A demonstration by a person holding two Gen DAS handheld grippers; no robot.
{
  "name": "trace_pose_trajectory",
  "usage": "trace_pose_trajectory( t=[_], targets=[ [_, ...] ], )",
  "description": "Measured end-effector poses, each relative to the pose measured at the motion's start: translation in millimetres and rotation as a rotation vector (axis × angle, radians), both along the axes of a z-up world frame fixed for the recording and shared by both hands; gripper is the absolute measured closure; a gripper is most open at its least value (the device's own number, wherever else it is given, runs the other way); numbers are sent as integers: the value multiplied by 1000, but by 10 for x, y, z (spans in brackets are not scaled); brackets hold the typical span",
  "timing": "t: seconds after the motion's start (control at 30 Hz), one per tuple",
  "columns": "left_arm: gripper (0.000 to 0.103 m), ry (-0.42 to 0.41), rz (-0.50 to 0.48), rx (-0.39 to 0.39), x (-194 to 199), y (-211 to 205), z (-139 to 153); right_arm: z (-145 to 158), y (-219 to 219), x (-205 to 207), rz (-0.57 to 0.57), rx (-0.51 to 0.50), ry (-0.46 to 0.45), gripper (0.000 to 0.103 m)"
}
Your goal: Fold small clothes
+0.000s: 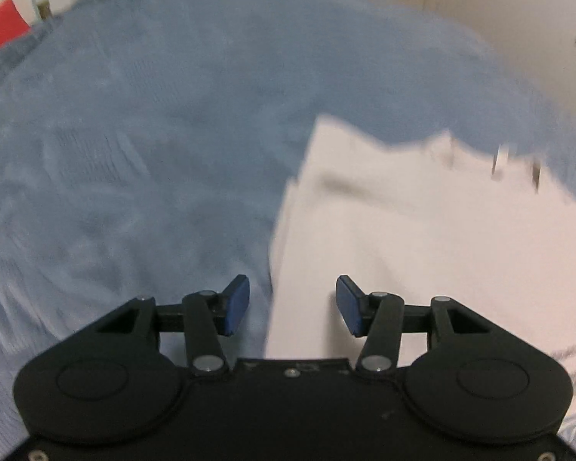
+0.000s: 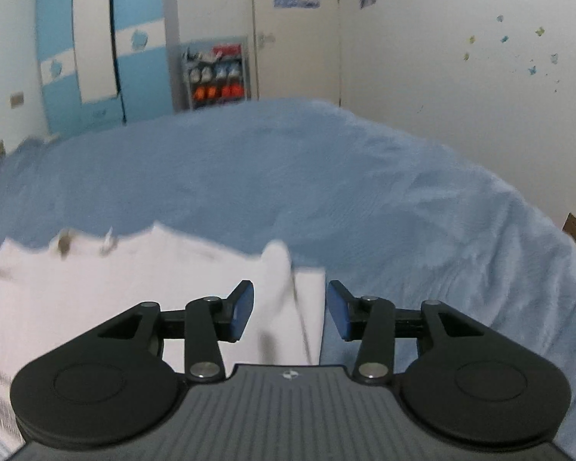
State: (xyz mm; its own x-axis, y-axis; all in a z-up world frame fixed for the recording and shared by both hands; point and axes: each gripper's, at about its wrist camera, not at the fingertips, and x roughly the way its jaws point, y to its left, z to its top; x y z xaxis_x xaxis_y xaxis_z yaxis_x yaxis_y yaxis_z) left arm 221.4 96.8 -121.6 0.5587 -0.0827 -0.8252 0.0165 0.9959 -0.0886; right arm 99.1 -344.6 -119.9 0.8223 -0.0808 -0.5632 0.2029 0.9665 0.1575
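Note:
A white garment (image 1: pixel 422 230) lies flat on a blue bed cover (image 1: pixel 153 134). In the left wrist view it fills the lower right; my left gripper (image 1: pixel 292 305) is open and empty above the garment's left edge. In the right wrist view the garment (image 2: pixel 115 292) fills the lower left, with small dark marks along its far edge. My right gripper (image 2: pixel 291 309) is open and empty over the garment's right edge, where a folded strip shows between the fingers. Both views are blurred.
The blue bed cover (image 2: pixel 326 176) stretches far ahead and to the sides. A red pillow (image 1: pixel 0 34) lies at the bed's far left. A shelf with orange bins (image 2: pixel 217 77) and a blue-and-white wardrobe (image 2: pixel 96 57) stand beyond the bed. A white wall (image 2: pixel 460 77) runs along the right.

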Motion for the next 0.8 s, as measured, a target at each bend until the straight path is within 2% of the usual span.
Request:
trace_pose_trajectory(
  t=[0.07,0.1,0.13,0.17,0.2,0.23,0.27,0.3,0.4,0.47,0.5,0.57,0.6,0.63,0.7,0.73,0.77,0.8],
  targets=[
    [52,77,-41,-16,20,-62,-162,-91,30,0,8,31,69,49],
    [52,68,-41,-15,0,-107,-176,-131,29,-7,10,51,96,46],
    [56,53,-38,-21,-16,-107,-183,-170,31,-25,13,70,111,42],
    [62,49,-34,-48,-14,-92,-199,-229,50,-41,25,87,121,32],
    [73,45,-22,-70,-13,-72,-215,-271,63,-24,44,98,135,40],
    [94,48,-1,-94,8,-39,-205,-322,80,8,60,107,151,56],
    [94,50,21,-127,6,0,-152,-332,72,39,66,129,165,78],
    [94,34,32,-129,-2,1,-56,-280,56,33,42,145,156,90],
    [93,-31,27,-121,-243,1,333,20,-14,-144,12,184,90,93],
    [92,-19,-9,-81,-342,-47,393,116,-49,-234,-9,200,101,94],
    [92,-17,-14,-49,-340,-82,314,83,-44,-246,-12,192,117,94],
    [87,45,-11,-45,-220,-90,-40,-146,-9,-191,-11,133,135,92],
    [85,78,-8,-67,-163,-68,-211,-325,3,-119,-15,105,173,86],
    [82,83,9,-95,-138,-38,-305,-459,5,-62,-12,109,197,86],
    [77,78,43,-118,-164,11,-233,-432,-25,-91,-38,147,174,83],
    [65,62,65,-98,-214,29,-141,-333,-48,-133,-48,155,162,80],
    [61,26,94,-46,-296,21,-20,-242,-62,-184,-66,143,144,72],
    [61,-19,107,11,-393,-18,91,-153,-58,-249,-90,110,112,69]
  ],
)
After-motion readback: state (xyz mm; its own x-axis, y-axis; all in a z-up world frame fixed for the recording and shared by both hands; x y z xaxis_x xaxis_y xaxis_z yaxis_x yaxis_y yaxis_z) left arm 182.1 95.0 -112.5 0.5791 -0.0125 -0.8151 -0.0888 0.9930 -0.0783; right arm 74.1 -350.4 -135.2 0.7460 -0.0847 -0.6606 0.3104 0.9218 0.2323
